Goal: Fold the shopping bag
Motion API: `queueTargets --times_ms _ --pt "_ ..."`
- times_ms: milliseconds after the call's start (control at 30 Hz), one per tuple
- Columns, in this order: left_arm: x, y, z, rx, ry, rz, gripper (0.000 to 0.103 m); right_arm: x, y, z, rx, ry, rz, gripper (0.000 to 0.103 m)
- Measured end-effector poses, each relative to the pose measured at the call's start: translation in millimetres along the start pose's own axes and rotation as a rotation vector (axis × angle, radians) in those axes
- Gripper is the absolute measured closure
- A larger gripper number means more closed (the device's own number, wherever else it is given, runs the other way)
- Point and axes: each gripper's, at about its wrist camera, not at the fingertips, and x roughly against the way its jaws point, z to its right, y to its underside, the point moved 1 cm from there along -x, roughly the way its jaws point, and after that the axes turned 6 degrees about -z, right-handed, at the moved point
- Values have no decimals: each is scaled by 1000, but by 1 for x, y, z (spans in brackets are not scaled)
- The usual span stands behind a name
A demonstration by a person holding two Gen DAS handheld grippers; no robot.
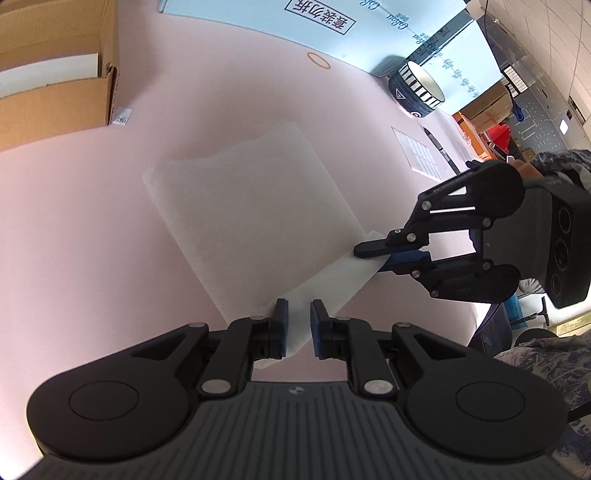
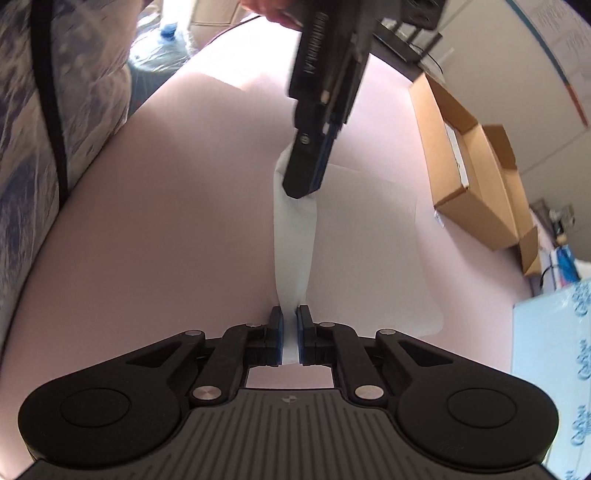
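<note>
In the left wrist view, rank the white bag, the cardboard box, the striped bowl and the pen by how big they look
1. white bag
2. cardboard box, partly cut off by the frame, so unsure
3. striped bowl
4. pen

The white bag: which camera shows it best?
The left wrist view: the white bag lies spread flat across the pink table, nearly whole. The right wrist view shows mostly its lifted edge strip, partly hidden by the left tongs.

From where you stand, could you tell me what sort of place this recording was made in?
Probably a workroom or storeroom used for recording rather than a home: open cardboard boxes and a printed blue carton crowd a pink-covered table, a water jug sits beyond it, and more boxes stand in the tiled background.
</note>
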Motion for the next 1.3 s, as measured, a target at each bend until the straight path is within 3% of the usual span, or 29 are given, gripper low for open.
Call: queueTargets --times_ms 100,200,267,333,400,500,633,733,867,1000,1167,1300 --pt "15 4 18 -124 -39 44 72 -1 -1 15 -61 -70 -2 96" --pt "26 13 47 -389 -165 87 66 -7 3 17 -57 -102 8 96" --pt "20 17 58 -526 -289 85 45 -7 3 19 -59 -114 12 96" --pt "13 17 61 -594 -319 50 45 -13 2 14 -57 -120 13 96" --pt "6 14 60 -616 -296 25 45 -14 1 14 -62 -121 11 96" --pt "-1 11 58 -625 -290 -12 55 -17 1 15 -81 -125 10 96" --pt "-12 10 52 -640 -295 -88 76 -20 2 20 -146 -147 13 96" --pt "-12 9 48 -633 -277 -117 78 -22 2 29 -241 -187 7 95" --pt "-5 -2 38 -564 -215 -175 90 -20 5 47 -366 -292 18 95" --pt "4 -13 24 -489 -96 -277 94 -21 12 55 -466 -402 54 95" --pt "8 -24 3 -397 -6 -369 93 -33 25 66 -647 -533 103 94" --pt "9 -37 -23 -279 61 -420 93 -20 49 52 -771 -571 137 91"
